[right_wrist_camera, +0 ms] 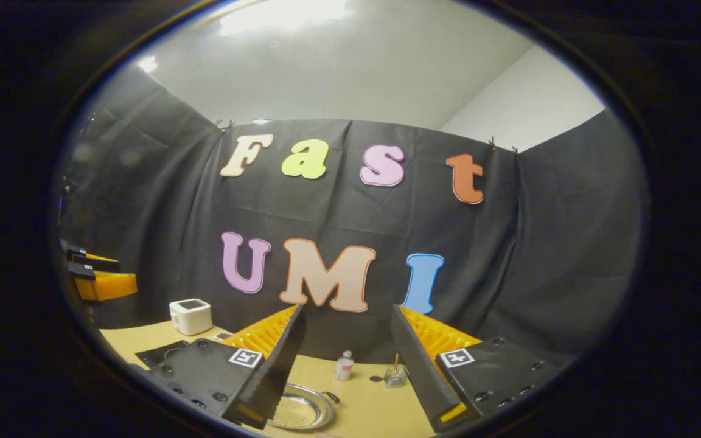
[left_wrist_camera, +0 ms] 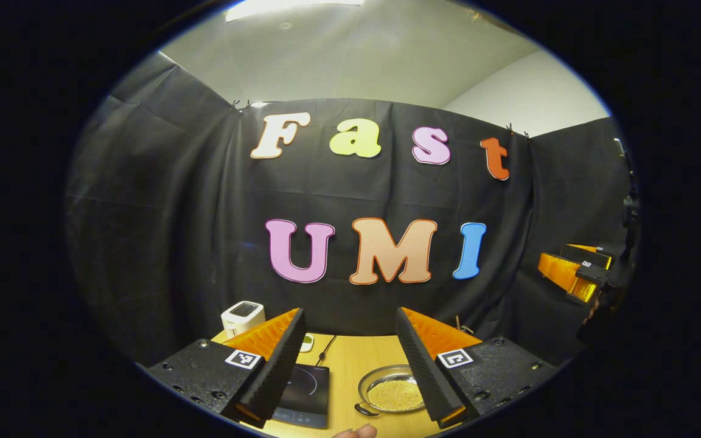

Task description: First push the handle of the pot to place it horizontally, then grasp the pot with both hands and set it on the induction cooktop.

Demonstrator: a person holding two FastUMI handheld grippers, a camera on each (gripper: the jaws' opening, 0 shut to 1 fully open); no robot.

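Note:
A shallow silver pot (left_wrist_camera: pixel 393 390) sits on the wooden table (left_wrist_camera: pixel 350 362), low in the left gripper view, with a small black handle (left_wrist_camera: pixel 366 410) at its near left rim. To its left lies the black induction cooktop (left_wrist_camera: pixel 305 394). My left gripper (left_wrist_camera: pixel 349 316) hovers above and before both, open and holding nothing. In the right gripper view the pot (right_wrist_camera: pixel 302 410) lies below the left finger, its handle (right_wrist_camera: pixel 331 397) at the right rim. My right gripper (right_wrist_camera: pixel 347 310) is open and holding nothing too. Each gripper is seen from the other's side: the right gripper (left_wrist_camera: pixel 575 274), the left gripper (right_wrist_camera: pixel 98 280).
A white boxy appliance (left_wrist_camera: pixel 243 316) stands at the table's back left, a cable behind the cooktop. A small bottle (right_wrist_camera: pixel 344 366) and a glass with a stick (right_wrist_camera: pixel 395 377) stand behind the pot. A fingertip (left_wrist_camera: pixel 356 432) shows at the bottom edge. Black cloth walls enclose the table.

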